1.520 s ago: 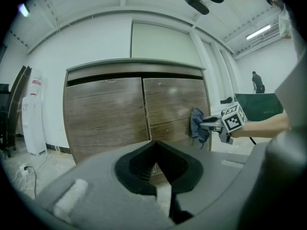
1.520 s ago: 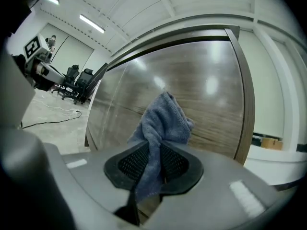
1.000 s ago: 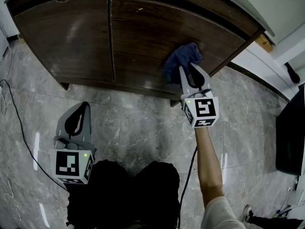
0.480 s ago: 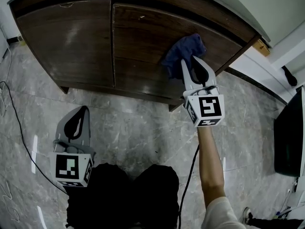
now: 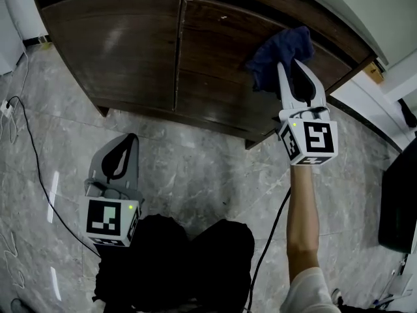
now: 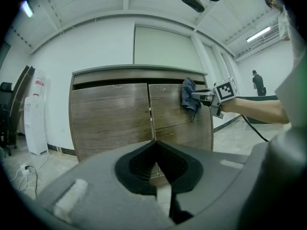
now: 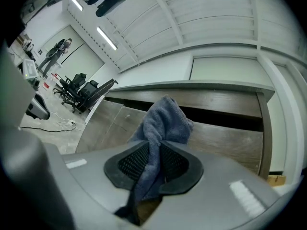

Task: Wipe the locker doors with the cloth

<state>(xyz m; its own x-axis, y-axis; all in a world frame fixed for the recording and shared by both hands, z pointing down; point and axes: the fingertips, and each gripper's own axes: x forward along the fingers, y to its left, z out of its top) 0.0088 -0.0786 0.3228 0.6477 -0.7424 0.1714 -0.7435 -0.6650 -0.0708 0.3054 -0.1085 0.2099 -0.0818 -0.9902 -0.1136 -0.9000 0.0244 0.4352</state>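
A low dark wooden locker with two doors fills the top of the head view. The blue cloth [image 5: 281, 52] lies bunched against the upper part of the right door [image 5: 225, 64], close to its top right corner. My right gripper [image 5: 294, 67] is shut on the cloth [image 7: 160, 128], which hangs down between its pads. In the left gripper view the cloth [image 6: 188, 96] and right gripper [image 6: 204, 97] show against the same door [image 6: 177, 114]. My left gripper [image 5: 122, 150] hangs low over the floor, short of the left door [image 5: 117, 51], jaws together with nothing held.
Grey marble floor [image 5: 195, 168] lies before the locker. A black cable [image 5: 32, 155] trails along the left. A dark screen [image 5: 401, 194] stands at the right edge. A white water dispenser [image 6: 34, 114] stands left of the locker. My dark trousers [image 5: 176, 266] fill the bottom.
My right gripper has carried the cloth up the right door, from its middle toward the top right corner. The left gripper has stayed put over the floor.
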